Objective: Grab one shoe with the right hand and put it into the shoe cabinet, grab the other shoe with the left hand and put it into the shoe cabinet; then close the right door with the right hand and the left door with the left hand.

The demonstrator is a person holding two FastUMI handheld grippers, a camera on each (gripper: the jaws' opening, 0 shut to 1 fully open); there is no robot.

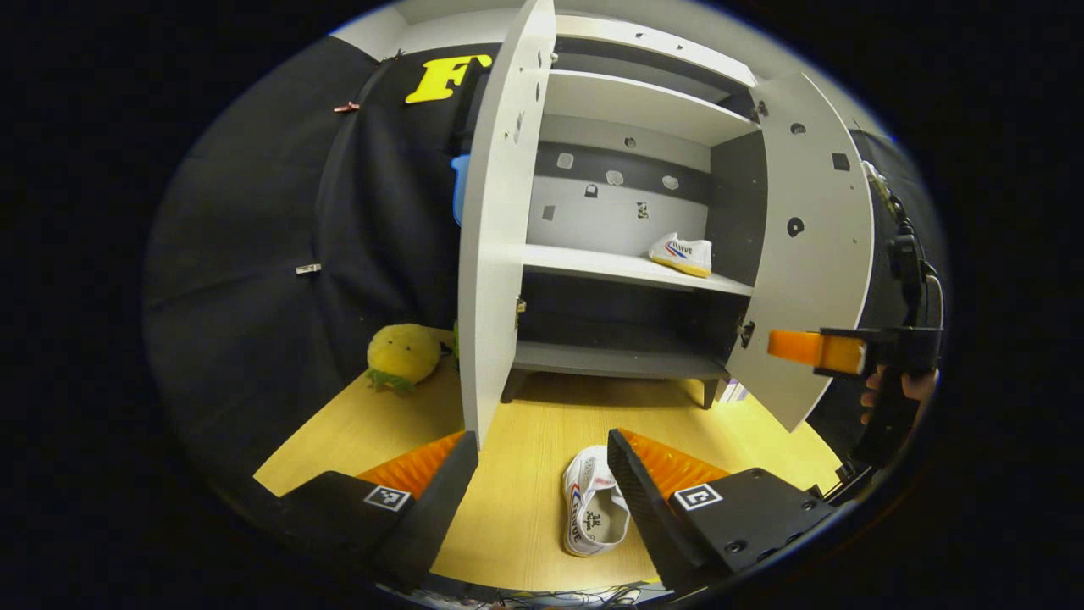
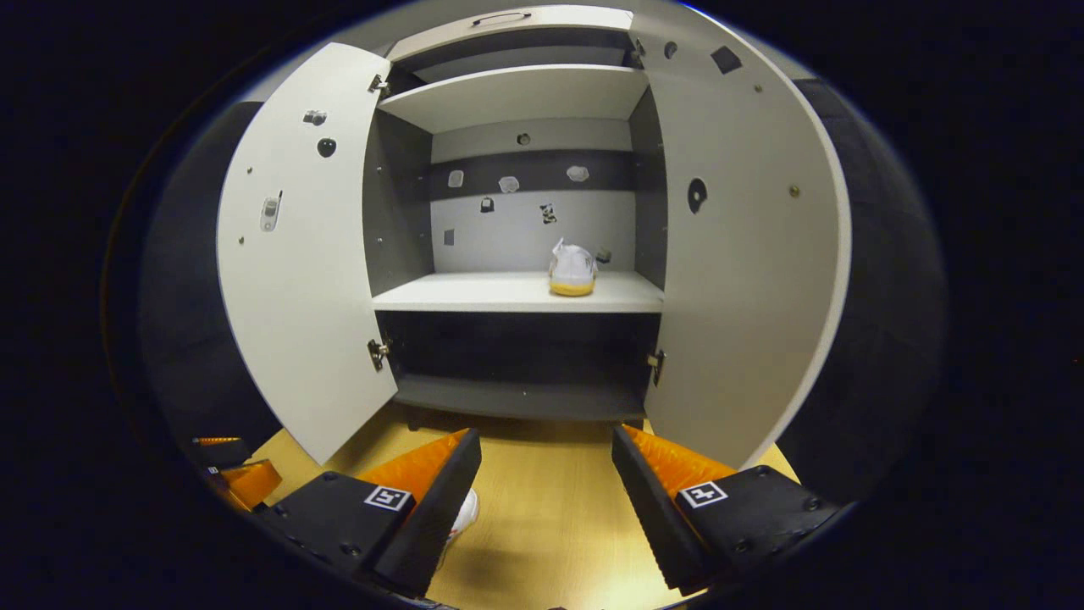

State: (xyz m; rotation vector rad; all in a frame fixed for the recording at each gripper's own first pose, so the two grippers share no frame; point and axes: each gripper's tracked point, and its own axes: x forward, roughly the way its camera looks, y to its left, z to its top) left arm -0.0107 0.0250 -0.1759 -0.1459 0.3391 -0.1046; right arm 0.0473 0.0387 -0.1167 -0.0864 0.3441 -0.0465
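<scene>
Shoe, first of pair point(image 1: 683, 254): white canvas sneaker with a yellowish sole, standing on the middle shelf point(image 1: 593, 264) of the shoe cabinet point(image 1: 631, 110), toward its right side and close to the right wall. Judged already delivered, so the right hand's half of the loading appears done.

Shoe, second of pair point(image 1: 593, 511): matching sneaker lying on the wooden floor point(image 1: 525, 500) in front of the cabinet, opening upward, just beside the inner face of one finger of the left gripper point(image 1: 542, 483). Not yet grasped.

Left gripper: fingers spread wide, holding nothing, low over the floor near the second shoe; judged to be positioned for its pickup.

Right gripper point(image 2: 546, 487): fingers apart, empty, facing squarely into the cabinet and well back from the shelf.

Left door point(image 1: 500, 220) and right door point(image 1: 809, 246): both swung fully outward, leaving the shelves reachable; closing is judged the last stage.

Plush toy point(image 1: 403, 356): yellow with green base, on the floor beside the left door against the black cloth; no part in the task.
</scene>
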